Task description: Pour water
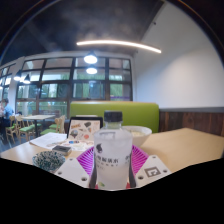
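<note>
A clear plastic water bottle (112, 150) with a white cap and a white label stands upright between my gripper's (112, 166) fingers. Both magenta pads (86, 158) press against its sides, so the gripper is shut on the bottle. The bottle's base is hidden below. A white bowl (137, 131) sits on the table just beyond the bottle, to its right.
A light wooden table (185, 145) stretches ahead. A patterned box (83, 129) and papers (48, 158) lie to the left of the bottle. A green bench back (130, 112) stands behind the table. Chairs and tables (25, 122) are at the far left by the windows.
</note>
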Motion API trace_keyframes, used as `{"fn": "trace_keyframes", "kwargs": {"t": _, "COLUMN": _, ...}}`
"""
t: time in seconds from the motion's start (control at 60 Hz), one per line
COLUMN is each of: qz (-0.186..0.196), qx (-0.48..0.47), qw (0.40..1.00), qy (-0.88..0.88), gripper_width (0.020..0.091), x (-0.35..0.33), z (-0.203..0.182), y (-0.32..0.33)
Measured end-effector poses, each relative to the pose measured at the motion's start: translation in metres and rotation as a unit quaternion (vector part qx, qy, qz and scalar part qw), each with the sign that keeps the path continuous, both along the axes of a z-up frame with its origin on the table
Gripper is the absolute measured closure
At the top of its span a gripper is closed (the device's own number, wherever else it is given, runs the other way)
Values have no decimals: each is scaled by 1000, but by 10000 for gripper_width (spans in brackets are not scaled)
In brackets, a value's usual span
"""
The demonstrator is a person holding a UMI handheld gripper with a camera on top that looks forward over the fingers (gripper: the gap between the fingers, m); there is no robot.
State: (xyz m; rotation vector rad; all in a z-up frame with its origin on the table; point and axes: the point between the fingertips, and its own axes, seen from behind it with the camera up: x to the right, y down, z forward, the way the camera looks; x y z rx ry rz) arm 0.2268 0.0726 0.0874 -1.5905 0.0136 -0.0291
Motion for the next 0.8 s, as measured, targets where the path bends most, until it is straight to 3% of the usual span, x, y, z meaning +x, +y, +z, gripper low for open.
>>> {"fn": "trace_keyframes", "kwargs": {"t": 0.15, "qz": 0, "qx": 2, "qw": 1000, "qy": 19, "gripper_width": 654, "x": -2, "z": 1, "y": 0}}
{"fn": "trace_keyframes", "kwargs": {"t": 0.333, "qz": -5, "qx": 2, "qw": 1000, "qy": 20, "gripper_width": 547, "x": 0, "z": 0, "y": 3}}
{"fn": "trace_keyframes", "kwargs": {"t": 0.433, "qz": -19, "qx": 0, "qw": 1000, "qy": 19, "gripper_width": 446, "x": 0, "z": 0, "y": 1}}
{"fn": "trace_keyframes", "kwargs": {"t": 0.467, "qz": -23, "qx": 0, "qw": 1000, "qy": 17, "gripper_width": 329, "x": 5, "z": 0, "y": 4}}
{"fn": "trace_keyframes", "kwargs": {"t": 0.5, "qz": -25, "qx": 1, "qw": 1000, "qy": 19, "gripper_width": 268, "x": 4, "z": -1, "y": 2}}
{"fn": "trace_keyframes", "kwargs": {"t": 0.533, "qz": -24, "qx": 1, "qw": 1000, "qy": 19, "gripper_width": 249, "x": 3, "z": 0, "y": 4}}
{"fn": "trace_keyframes", "kwargs": {"t": 0.8, "qz": -24, "qx": 2, "qw": 1000, "qy": 19, "gripper_width": 258, "x": 9, "z": -3, "y": 28}}
